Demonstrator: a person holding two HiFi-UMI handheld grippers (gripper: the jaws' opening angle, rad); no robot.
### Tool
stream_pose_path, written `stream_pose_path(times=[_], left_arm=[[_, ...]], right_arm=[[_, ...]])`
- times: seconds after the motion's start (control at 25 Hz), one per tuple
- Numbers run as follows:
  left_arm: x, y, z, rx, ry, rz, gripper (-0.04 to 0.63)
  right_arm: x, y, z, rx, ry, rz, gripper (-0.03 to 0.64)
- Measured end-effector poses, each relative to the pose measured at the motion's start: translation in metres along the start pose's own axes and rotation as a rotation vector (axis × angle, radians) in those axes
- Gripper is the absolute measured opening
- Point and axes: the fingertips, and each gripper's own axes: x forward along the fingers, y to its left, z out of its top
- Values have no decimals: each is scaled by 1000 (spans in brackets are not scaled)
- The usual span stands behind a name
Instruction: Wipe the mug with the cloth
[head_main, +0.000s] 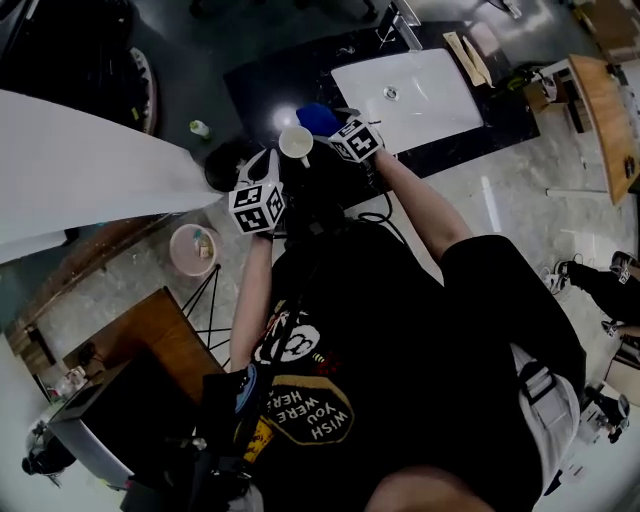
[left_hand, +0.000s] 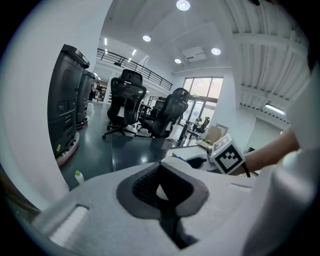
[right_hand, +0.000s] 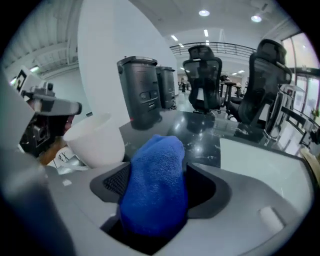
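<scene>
above the dark counter, at about 12 o'clock from the person's chest, both grippers meet around a white mug. the left gripper has its jaws drawn in tight on the mug. only a sliver of white shows between the pads, and the mug's rim curves just beyond them. whether they pinch the handle or the wall i cannot tell. in the head view the mug's mouth faces the camera, and its inside shows plain white.

the right gripper is clamped on a blue terry cloth, which bulges up out of the narrow gap between the jaws as a thick wad. from the head view the cloth sits at 1 o'clock of the mug, just beside its rim. whether they touch is not clear. in the right gripper view the mug hangs at 10 o'clock of the cloth, tilted, with its mouth turned up and away.

a white sink basin is set into the counter at 3 o'clock of the mug, a small drain in its floor. on the floor, at 7 o'clock of the left gripper's marker cube, stands a pink tub holding a small object too small to name. a little green-capped bottle stands at 9 o'clock of the mug. two dark lidded bins stand behind the counter, their contents hidden.
</scene>
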Motion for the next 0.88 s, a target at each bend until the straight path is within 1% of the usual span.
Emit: stream_pose_path(times=[0.04, 0.08, 0.12, 0.2, 0.24, 0.32, 0.4, 0.44, 0.52, 0.6, 0.64, 0.76, 0.88], left_arm=[[1, 1, 0, -3, 1, 2, 3], [3, 3, 1, -8, 2, 4, 3], [5, 4, 2, -14, 2, 5, 3], [9, 4, 4, -22, 2, 4, 3], [12, 3, 5, -24, 2, 1, 3], [16, 0, 6, -32, 1, -10, 3], [21, -3, 6, -54, 1, -31, 3], [24, -6, 6, -68, 1, -46, 3], [29, -13, 5, -97, 0, -84, 3], [32, -23, 3, -124, -13, -125, 3], [33, -27, 3, -134, -21, -139, 3], [36, -30, 5, -164, -47, -149, 3], [37, -29, 8, -182, -56, -153, 3]], right_arm=[[0, 7, 0, -39, -5, 23, 306], [-2, 15, -1, -69, -8, 43, 187], [-4, 21, -2, -88, -9, 54, 147], [-10, 25, -6, -97, -9, 44, 132], [-13, 22, -6, -98, -16, 18, 132], [-24, 6, 4, -131, -50, -89, 132], [-33, -9, 23, -214, -69, -205, 132], [-32, -10, 30, -274, -57, -227, 132], [-25, 5, 31, -412, -14, -204, 133], [-27, 34, 21, -514, -11, -157, 133], [-32, 49, 13, -531, -24, -145, 133], [-54, 83, -6, -503, -83, -114, 135], [-66, 105, -15, -510, -141, -27, 135]])
